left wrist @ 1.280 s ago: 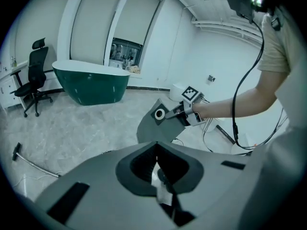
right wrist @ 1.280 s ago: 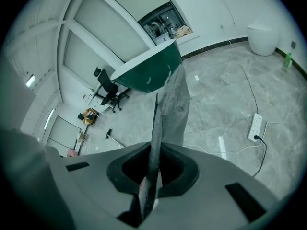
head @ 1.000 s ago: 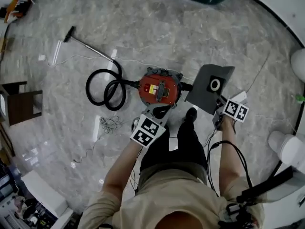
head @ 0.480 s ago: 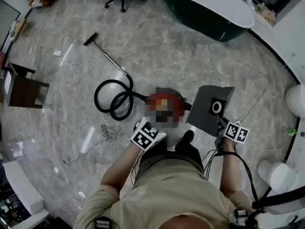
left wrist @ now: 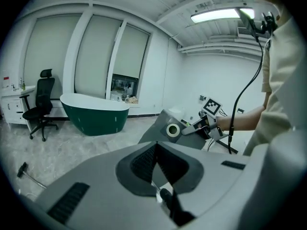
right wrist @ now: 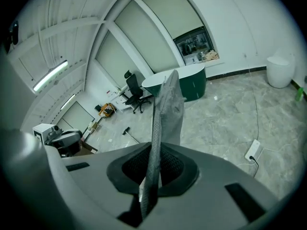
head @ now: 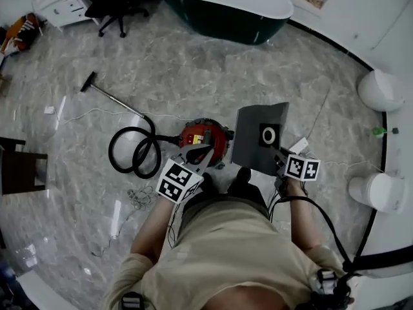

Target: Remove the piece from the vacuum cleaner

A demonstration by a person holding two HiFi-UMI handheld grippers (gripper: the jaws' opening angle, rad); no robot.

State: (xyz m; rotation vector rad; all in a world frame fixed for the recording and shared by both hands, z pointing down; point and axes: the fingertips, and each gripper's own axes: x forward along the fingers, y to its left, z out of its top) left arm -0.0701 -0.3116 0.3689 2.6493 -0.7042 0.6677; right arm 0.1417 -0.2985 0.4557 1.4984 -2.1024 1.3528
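A red, round vacuum cleaner [head: 205,137] sits on the marble floor in front of the person's feet, its black hose [head: 132,150] coiled to the left. The grey flat piece [head: 258,137] with a white ring is off the cleaner and held up in the air to its right. My right gripper [head: 279,152] is shut on that piece's lower edge. In the right gripper view the piece [right wrist: 165,114] stands edge-on between the jaws [right wrist: 154,162]. My left gripper [head: 193,155] hovers over the cleaner's near side, shut and empty [left wrist: 156,143]. The left gripper view also catches the piece [left wrist: 163,128].
The wand [head: 113,97] lies on the floor at the left. A dark green bathtub [head: 226,11] and an office chair [head: 113,5] stand at the back. White round stools [head: 381,89] and a power strip [head: 298,146] are at the right, and a dark chair [head: 16,170] at the far left.
The head view has swung up toward the bathtub. The grey piece stays gripped in the right gripper and now sits closer beside the cleaner. The left gripper stays over the cleaner.
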